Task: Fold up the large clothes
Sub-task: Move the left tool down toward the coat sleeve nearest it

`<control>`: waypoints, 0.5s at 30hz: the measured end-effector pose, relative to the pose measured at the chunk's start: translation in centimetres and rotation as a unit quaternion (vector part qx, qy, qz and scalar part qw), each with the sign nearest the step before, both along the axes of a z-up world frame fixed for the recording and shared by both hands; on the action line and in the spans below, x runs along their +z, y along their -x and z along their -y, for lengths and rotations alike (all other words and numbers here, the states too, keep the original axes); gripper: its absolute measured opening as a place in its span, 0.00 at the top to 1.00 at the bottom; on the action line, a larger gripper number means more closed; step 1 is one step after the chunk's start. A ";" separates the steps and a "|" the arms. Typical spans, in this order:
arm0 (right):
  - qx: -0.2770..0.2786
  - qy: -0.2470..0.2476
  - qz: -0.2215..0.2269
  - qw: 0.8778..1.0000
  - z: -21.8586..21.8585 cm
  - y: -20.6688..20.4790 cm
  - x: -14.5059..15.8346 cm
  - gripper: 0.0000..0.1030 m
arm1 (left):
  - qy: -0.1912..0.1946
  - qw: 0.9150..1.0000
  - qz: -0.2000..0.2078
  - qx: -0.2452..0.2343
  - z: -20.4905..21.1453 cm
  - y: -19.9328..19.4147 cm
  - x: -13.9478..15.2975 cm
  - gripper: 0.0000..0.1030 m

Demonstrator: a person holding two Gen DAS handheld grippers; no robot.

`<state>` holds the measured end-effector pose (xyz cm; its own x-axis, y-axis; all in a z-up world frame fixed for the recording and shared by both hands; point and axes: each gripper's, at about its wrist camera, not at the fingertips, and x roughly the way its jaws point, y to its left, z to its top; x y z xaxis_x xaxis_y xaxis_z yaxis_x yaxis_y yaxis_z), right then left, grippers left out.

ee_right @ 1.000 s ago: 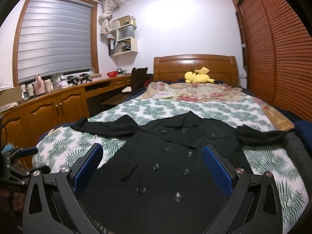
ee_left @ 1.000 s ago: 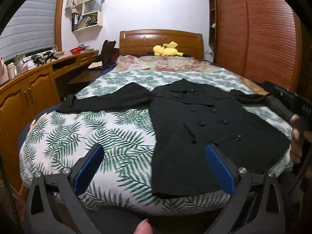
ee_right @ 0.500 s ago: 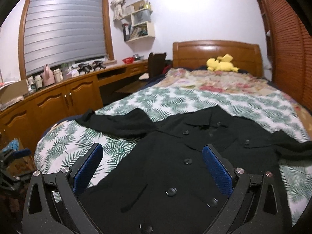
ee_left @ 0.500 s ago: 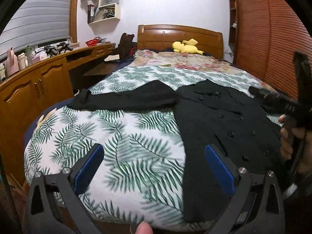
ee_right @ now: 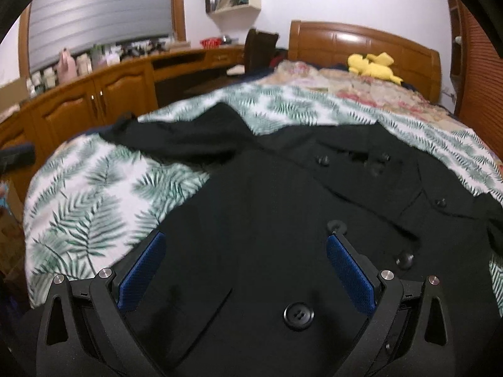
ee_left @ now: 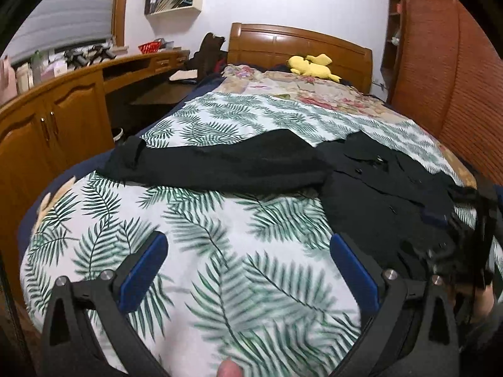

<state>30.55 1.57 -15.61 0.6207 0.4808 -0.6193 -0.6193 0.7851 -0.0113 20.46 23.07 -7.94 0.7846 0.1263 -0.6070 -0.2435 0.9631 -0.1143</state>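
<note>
Black coat [ee_right: 283, 194] spread flat on the bed [ee_left: 201, 238]

Left gripper [ee_left: 248, 251] gapes beside the coat; right gripper [ee_right: 245, 251] gapes above it, holding nothing.

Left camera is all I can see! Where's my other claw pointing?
Observer: The right claw is over the coat, on its buttoned front.
Kid: Is it grabbing it?
Observer: No. It is open, with nothing between its pads.
Kid: Any button close?
Observer: Yes, a big button lies just below the gap.
</note>
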 end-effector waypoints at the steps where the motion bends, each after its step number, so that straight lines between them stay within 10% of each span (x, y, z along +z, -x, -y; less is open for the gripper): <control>1: 0.000 0.005 -0.001 1.000 -0.2 0.0 -0.2 0.00 | 0.000 1.000 0.000 0.002 -0.7 -0.5 -0.1 0.00; 15: -0.032 0.016 -0.006 0.999 0.1 -0.4 -1.4 0.00 | 0.032 0.997 -0.039 0.051 -12.1 -7.5 -4.5 0.01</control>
<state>30.93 1.46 -17.02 0.6420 0.4200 -0.6414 -0.5676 0.8228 -0.0293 28.00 35.21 -12.47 0.7194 0.1633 -0.6751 -0.3512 0.9241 -0.1506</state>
